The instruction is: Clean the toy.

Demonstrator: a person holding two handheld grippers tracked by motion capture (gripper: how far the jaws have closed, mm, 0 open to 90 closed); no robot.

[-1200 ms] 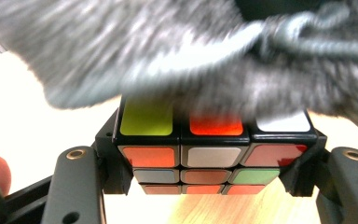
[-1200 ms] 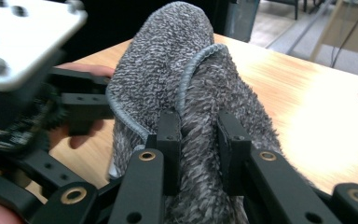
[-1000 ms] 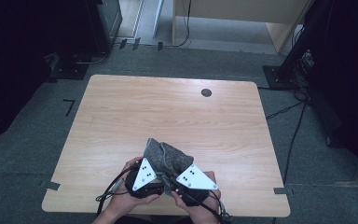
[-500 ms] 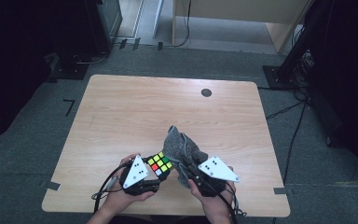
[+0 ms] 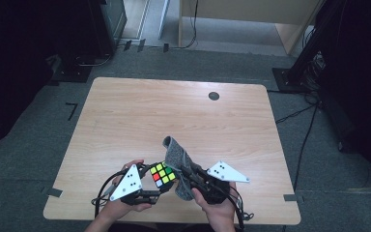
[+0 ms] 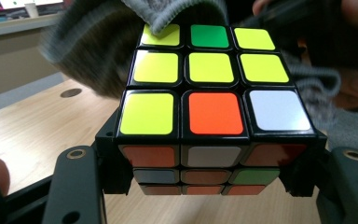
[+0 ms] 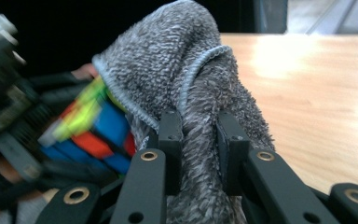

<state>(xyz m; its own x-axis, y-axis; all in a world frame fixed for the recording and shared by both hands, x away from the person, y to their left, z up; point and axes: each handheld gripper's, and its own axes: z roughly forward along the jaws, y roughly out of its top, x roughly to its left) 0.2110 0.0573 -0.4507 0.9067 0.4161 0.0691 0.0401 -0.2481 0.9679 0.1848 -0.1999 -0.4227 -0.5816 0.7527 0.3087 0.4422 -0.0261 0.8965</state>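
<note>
Grey cloth (image 7: 186,70) sits pinched in my right hand-held gripper (image 7: 199,140), ready for wiping. My left hand-held gripper (image 6: 209,163) clamps the cube (image 6: 209,88), steadying it.

Scrambled cube (image 5: 163,174) clamped, yellow-topped; grey cloth (image 5: 178,162) pinched, draped beside.

Cube (image 7: 91,133) blurred, partly behind grey cloth (image 7: 177,74).

Dim room, brightly lit table, some blur up close

Overhead light is falling on the table (image 5: 125,121) while the surroundings are staying dark; glare is washing out the wood in the right gripper view, where the cube (image 7: 93,126) is smearing with motion blur.
</note>
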